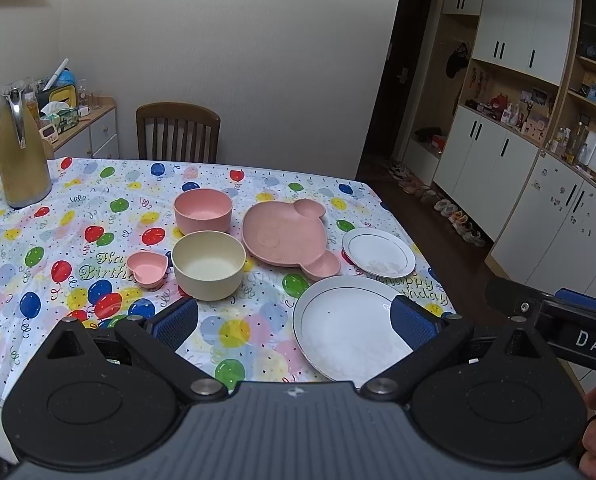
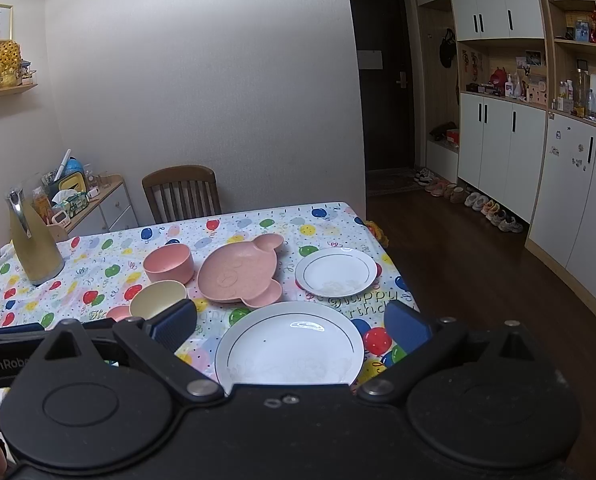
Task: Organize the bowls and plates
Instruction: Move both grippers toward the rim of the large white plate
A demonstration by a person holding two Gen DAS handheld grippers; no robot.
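On the balloon-print tablecloth (image 1: 78, 240) sit a pink bowl (image 1: 203, 210), a cream bowl (image 1: 208, 264), a small pink heart dish (image 1: 148, 269), a pink animal-shaped divided plate (image 1: 286, 238), a small white plate (image 1: 378, 252) and a large white plate (image 1: 348, 328). My left gripper (image 1: 294, 320) hovers open above the near edge, between the cream bowl and the large plate, holding nothing. My right gripper (image 2: 290, 328) is open over the large white plate (image 2: 290, 344), empty too. Beyond it lie the small white plate (image 2: 336, 272), divided plate (image 2: 238, 276), pink bowl (image 2: 169, 264) and cream bowl (image 2: 158, 300).
A tan thermos jug (image 1: 20, 148) stands at the table's far left. A wooden chair (image 1: 178, 132) is behind the table, with a cluttered side cabinet (image 1: 86, 124) next to it. White cupboards (image 2: 498, 140) and shoes (image 2: 474, 204) line the right wall. The table's right edge drops to dark floor.
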